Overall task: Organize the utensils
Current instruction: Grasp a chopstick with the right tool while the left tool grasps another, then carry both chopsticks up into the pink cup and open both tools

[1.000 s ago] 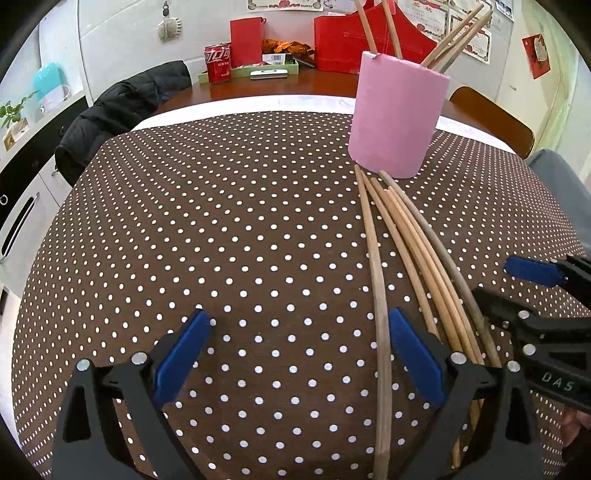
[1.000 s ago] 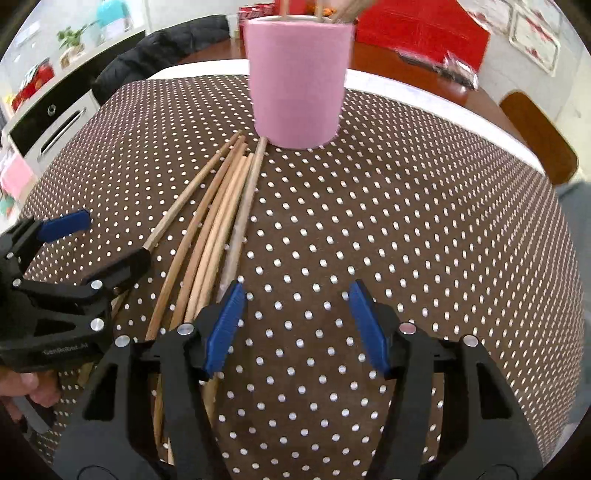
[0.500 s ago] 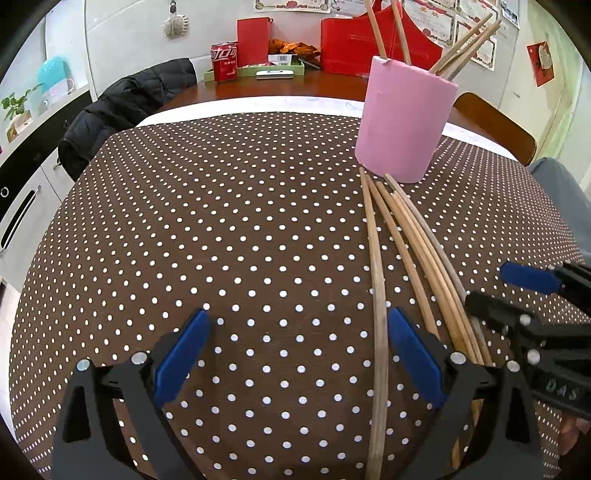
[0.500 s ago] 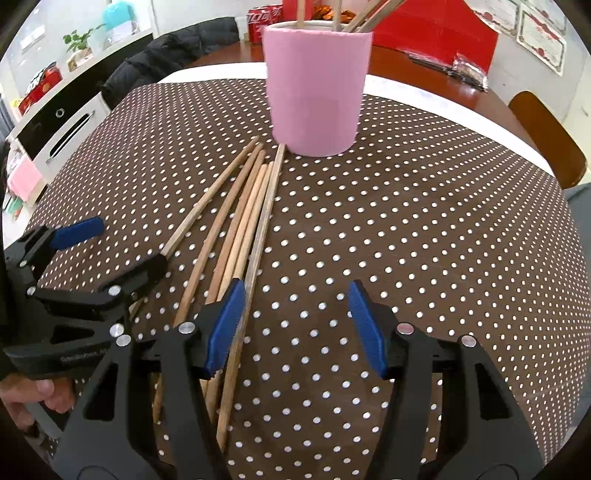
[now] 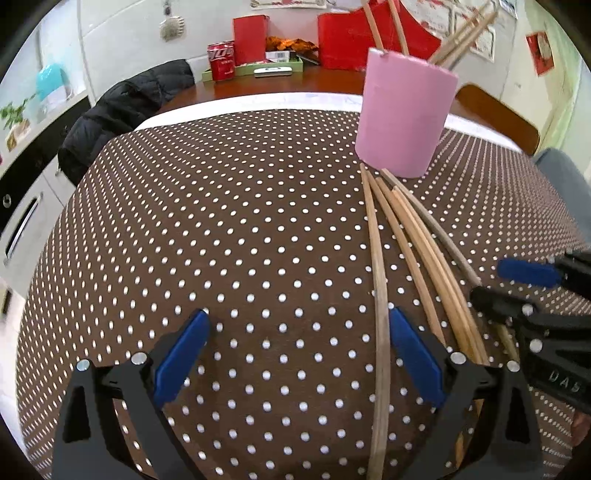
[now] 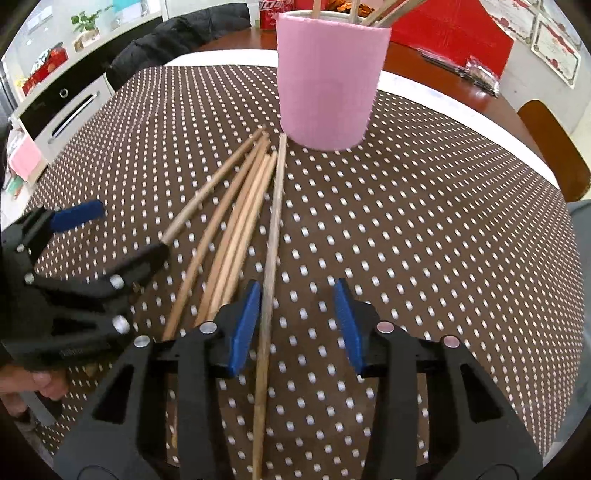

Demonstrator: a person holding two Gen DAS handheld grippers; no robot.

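**A:** What containers are there, and what is in them?

**B:** One pink cup [image 6: 330,79] stands upright on a brown tablecloth with white dots [image 5: 221,229]. Several wooden chopsticks [image 5: 463,35] stick up out of its open top, leaning outward. How many there are cannot be told.

**A:** Where are the loose utensils relative to that cup?

**B:** A fan of loose chopsticks [image 6: 236,229] lies flat on the cloth. Their far tips gather just in front of the cup's base, and the sticks spread apart as they run toward the cameras. One chopstick [image 6: 271,251] lies a little apart from the bundle, on the side nearer the right gripper, its far tip almost touching the cup's base.

**A:** And the right gripper?

**B:** The right gripper [image 6: 293,325] sits at the near end of the fan, well away from the cup. Its blue-padded jaws are closing. That single chopstick runs between them, close against the left pad, but the pads do not yet press on it from both sides.

**A:** The left gripper?

**B:** The left gripper [image 5: 295,350] has its jaws spread wide, holding nothing. Seen from its own camera, the outermost chopstick of the fan passes just inside its right pad, with bare cloth across the rest of the gap. It, too, is at the near end of the sticks, far from the cup.
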